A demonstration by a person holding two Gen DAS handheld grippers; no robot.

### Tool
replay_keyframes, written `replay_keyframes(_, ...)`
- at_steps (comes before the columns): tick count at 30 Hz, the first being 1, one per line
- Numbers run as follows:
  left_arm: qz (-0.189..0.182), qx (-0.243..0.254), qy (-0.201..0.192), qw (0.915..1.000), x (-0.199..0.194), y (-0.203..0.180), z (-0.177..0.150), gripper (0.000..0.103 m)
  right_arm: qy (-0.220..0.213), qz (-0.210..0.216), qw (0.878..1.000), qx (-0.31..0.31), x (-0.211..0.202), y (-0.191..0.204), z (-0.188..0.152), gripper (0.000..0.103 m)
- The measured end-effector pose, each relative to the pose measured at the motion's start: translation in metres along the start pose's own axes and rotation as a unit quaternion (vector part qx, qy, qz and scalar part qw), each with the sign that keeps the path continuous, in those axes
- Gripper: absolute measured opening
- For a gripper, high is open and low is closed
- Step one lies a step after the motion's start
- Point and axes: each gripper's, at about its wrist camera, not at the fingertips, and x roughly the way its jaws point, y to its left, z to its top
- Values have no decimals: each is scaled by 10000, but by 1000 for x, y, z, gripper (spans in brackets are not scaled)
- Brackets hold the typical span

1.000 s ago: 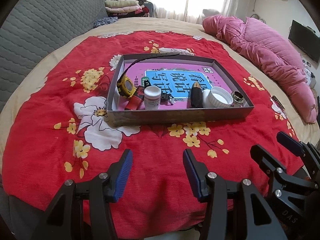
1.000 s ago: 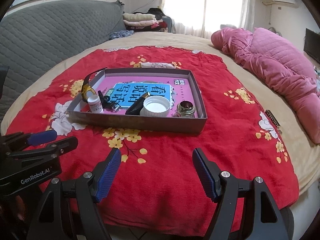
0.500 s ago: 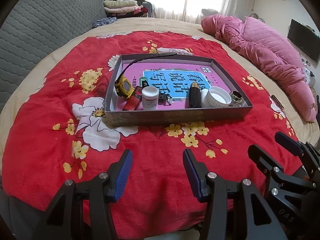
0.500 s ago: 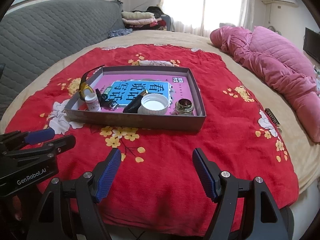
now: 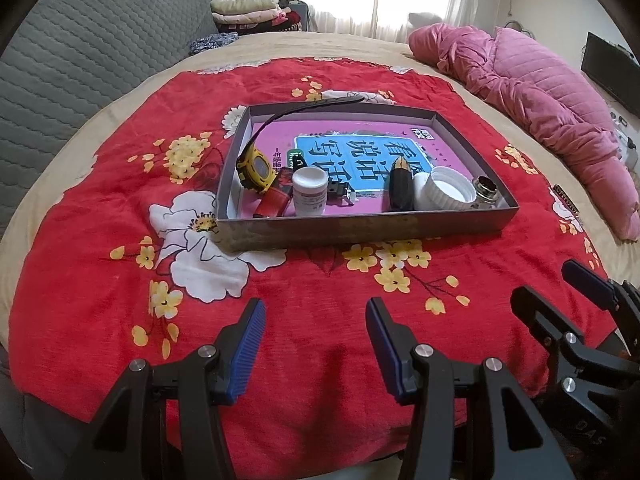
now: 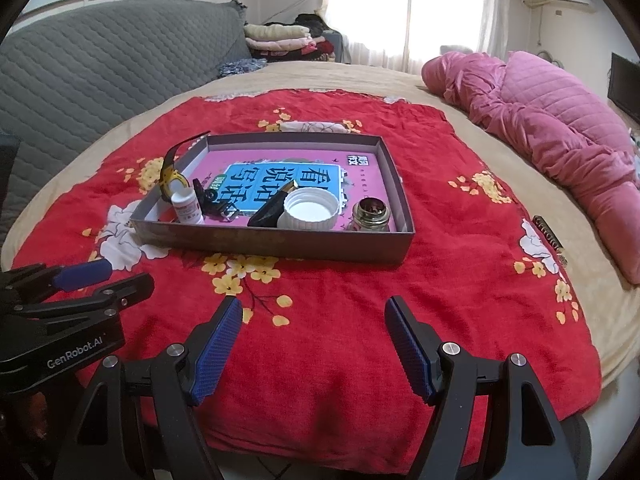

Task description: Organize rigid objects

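On the bed [image 5: 120, 92], a red floral blanket [image 5: 320, 312] carries a shallow grey tray [image 5: 360, 232] holding the rigid objects: a white lid [image 5: 444, 192], black pouch [image 5: 401, 188], yellow watch [image 5: 256, 172], white bottle [image 5: 309, 192] and small jar [image 5: 486, 192], packed close. The soft bedding could let the tray tip if pressed at its rim, and neighbours crowd any grasp. Both the left claw [image 5: 316, 344] and right claw [image 6: 314, 348] hover apart and empty, short of the tray.

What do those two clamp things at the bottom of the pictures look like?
Both are matt black plastic. The left gripper and right gripper each have two angular fingers with ribbed blue pads, silver screw heads, and white "GenRobot.AI" lettering on one side.
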Motion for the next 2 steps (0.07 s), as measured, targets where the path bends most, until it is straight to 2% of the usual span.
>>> replay_keyframes(2, 4, -23, 45, 10000, 4, 2, 0, 52, -9, 64, 10000, 21, 3, -3, 1, 75)
